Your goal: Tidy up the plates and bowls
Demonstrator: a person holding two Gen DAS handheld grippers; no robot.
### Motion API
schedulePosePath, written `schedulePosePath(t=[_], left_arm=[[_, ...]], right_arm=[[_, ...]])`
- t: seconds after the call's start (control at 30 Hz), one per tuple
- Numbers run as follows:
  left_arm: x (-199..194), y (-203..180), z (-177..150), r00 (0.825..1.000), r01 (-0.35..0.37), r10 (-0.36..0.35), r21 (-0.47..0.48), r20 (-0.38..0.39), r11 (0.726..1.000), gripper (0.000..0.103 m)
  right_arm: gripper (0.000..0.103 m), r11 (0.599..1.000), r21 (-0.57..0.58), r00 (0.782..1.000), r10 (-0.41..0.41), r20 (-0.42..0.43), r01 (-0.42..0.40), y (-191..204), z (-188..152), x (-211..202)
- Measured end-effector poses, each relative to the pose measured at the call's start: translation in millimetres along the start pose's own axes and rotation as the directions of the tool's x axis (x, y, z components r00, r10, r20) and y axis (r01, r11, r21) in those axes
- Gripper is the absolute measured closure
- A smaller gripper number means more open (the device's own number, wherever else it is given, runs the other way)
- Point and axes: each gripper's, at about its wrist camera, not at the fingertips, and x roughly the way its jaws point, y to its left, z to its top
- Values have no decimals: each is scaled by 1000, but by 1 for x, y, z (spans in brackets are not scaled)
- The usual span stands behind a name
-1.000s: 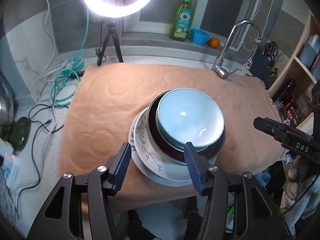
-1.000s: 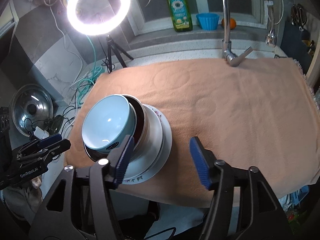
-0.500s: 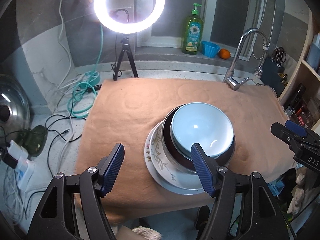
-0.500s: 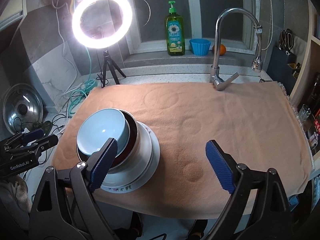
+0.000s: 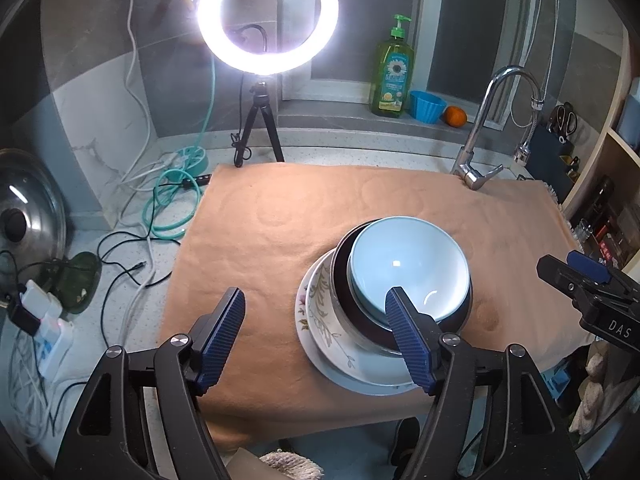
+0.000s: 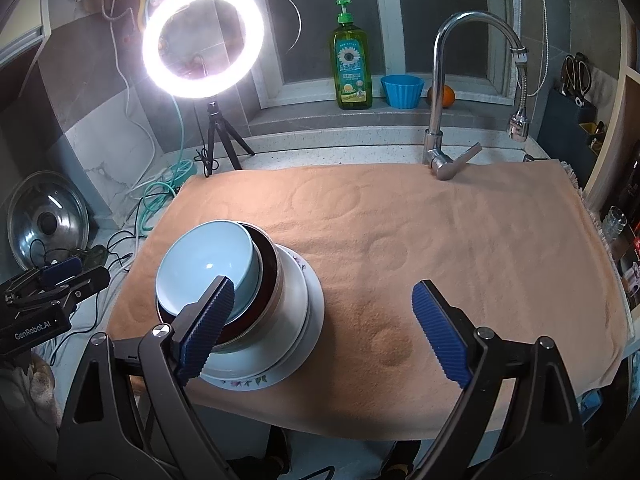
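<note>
A light blue bowl (image 5: 408, 264) sits nested in a dark brown bowl (image 5: 460, 314), on a white floral plate (image 5: 320, 312), all stacked on the orange towel (image 5: 280, 232). My left gripper (image 5: 316, 340) is open and empty, held above and in front of the stack. In the right wrist view the stack shows at lower left, with the blue bowl (image 6: 204, 264) on top and the plate (image 6: 304, 320) below. My right gripper (image 6: 324, 332) is open and empty, just right of the stack. Each gripper shows at the edge of the other's view.
A ring light on a tripod (image 5: 268, 16) stands at the back left. A faucet (image 6: 440, 92) rises at the towel's back edge. Dish soap (image 6: 352, 68), a blue cup (image 6: 402, 90) and an orange sit on the sill. Cables and a pot lid (image 5: 24, 208) lie left.
Both grippers have pulled back and up from the stack and opened wider. The stacked bowls and plate have stayed in place on the towel.
</note>
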Motion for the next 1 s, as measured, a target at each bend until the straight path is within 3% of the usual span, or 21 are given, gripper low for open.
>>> schedulePosePath(t=[1.0], left_arm=[[0,-6,4,1000,-2,2,15,1,1000,30]], right_arm=[[10,1000,6,1000,-2,-11,2,-2,1,5]])
